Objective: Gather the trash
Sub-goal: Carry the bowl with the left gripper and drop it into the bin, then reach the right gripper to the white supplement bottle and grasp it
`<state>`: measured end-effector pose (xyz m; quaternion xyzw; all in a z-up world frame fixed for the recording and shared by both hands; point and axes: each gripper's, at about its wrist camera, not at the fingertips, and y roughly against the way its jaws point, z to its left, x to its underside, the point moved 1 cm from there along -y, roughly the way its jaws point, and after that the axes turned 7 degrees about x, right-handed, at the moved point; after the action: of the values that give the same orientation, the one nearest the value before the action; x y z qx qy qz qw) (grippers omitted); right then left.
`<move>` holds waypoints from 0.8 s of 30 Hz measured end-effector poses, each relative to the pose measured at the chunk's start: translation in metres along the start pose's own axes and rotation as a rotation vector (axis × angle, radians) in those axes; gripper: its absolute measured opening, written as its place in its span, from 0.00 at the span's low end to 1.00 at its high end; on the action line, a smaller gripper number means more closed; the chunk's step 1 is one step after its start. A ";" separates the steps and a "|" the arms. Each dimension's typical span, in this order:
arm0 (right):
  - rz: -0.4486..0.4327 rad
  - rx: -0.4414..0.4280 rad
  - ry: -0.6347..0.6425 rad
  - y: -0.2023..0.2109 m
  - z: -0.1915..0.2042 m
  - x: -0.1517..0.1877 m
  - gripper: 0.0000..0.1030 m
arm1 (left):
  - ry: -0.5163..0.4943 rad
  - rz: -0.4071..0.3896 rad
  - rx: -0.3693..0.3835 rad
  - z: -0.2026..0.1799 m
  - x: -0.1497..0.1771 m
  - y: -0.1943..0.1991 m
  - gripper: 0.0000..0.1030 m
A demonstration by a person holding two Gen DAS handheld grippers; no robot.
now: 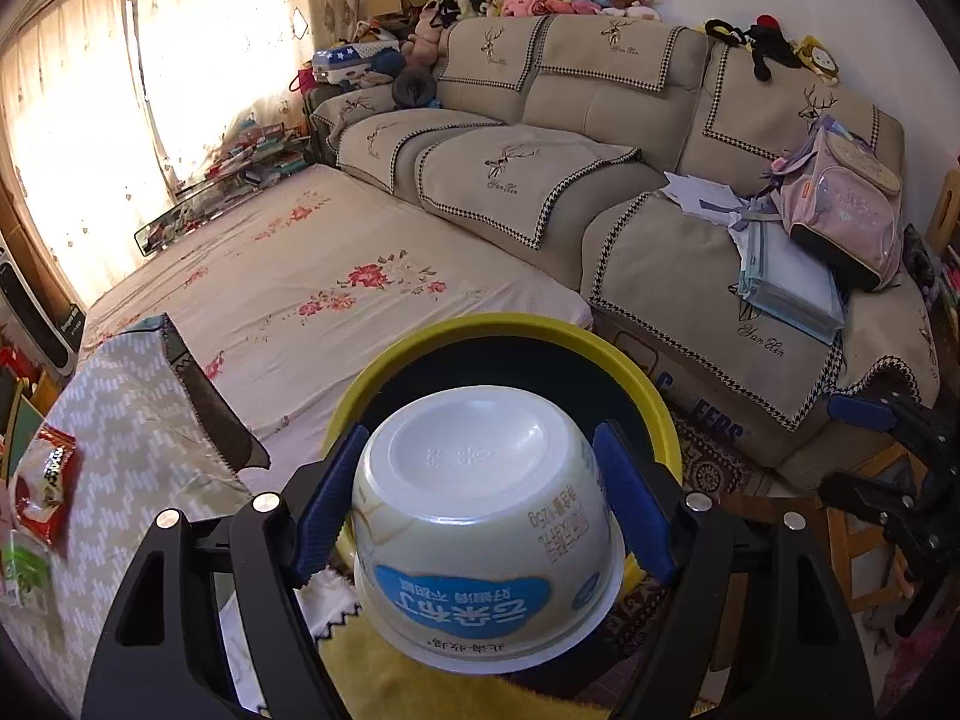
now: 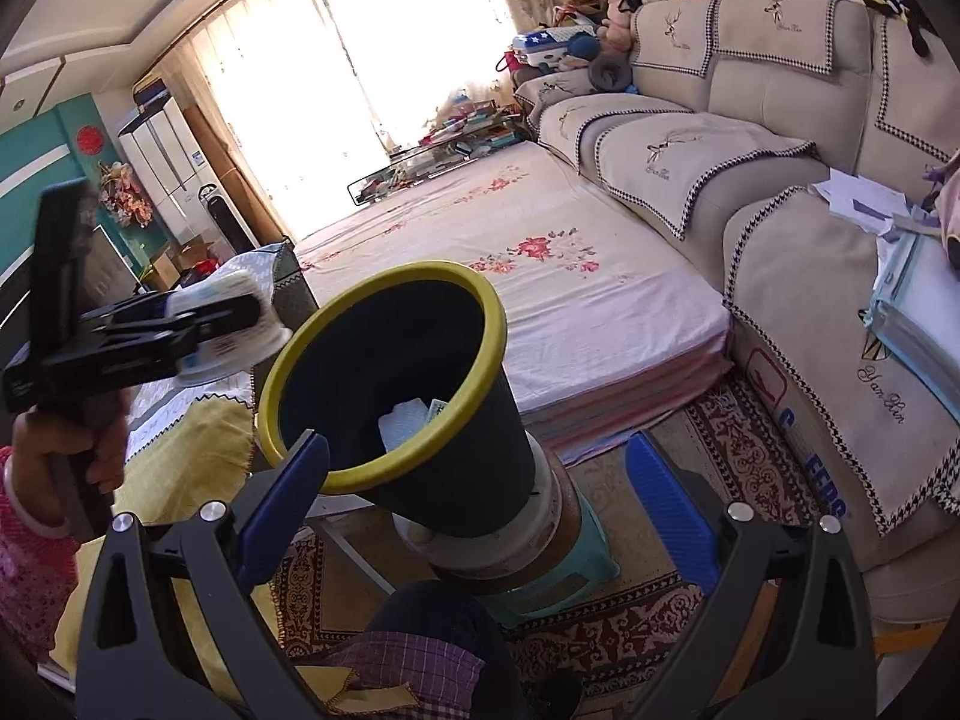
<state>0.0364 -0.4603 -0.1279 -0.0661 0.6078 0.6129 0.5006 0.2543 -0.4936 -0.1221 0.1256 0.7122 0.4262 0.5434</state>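
Sunlit curtains and a beige sofa (image 1: pixel 690 180) piled with plush toys fill the background of the left wrist view, with a floral-sheeted bed (image 1: pixel 336 276) in front of them. Left tongs (image 1: pixel 480 510) are closed on a white pudding cup (image 1: pixel 480 528), turned bottom-up toward the camera, blue pads pressing both its sides. Just beyond the cup sits a trash bin (image 1: pixel 516 330) with a yellow rim and dark inside. At the left edge a worktop (image 1: pixel 120 420) under a patterned cloth carries a red snack wrapper (image 1: pixel 45 483) and a green packet (image 1: pixel 21 576). A pink backpack (image 1: pixel 840 210) and papers lie on the sofa's right seat.

From the right wrist view, the right tongs (image 2: pixel 477 492) stand wide apart, holding nothing, one blue pad near the bin's (image 2: pixel 288 372) rim. The bin tilts on a round tin atop a teal stool (image 2: pixel 570 582); white crumpled paper (image 2: pixel 408 420) lies inside. To the left, the left tongs (image 2: pixel 228 324) hold the cup (image 2: pixel 240 354) beside the rim, above the worktop's yellow cloth (image 2: pixel 198 438).
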 end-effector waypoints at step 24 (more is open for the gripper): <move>0.101 -0.228 0.325 -0.019 0.162 0.030 0.92 | 0.316 -0.310 -0.392 0.051 0.166 0.282 0.95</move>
<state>0.1204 -0.3179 -0.1204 -0.1896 0.6099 0.6833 0.3537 0.1562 -0.1924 -0.0258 -0.1601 0.7027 0.4817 0.4985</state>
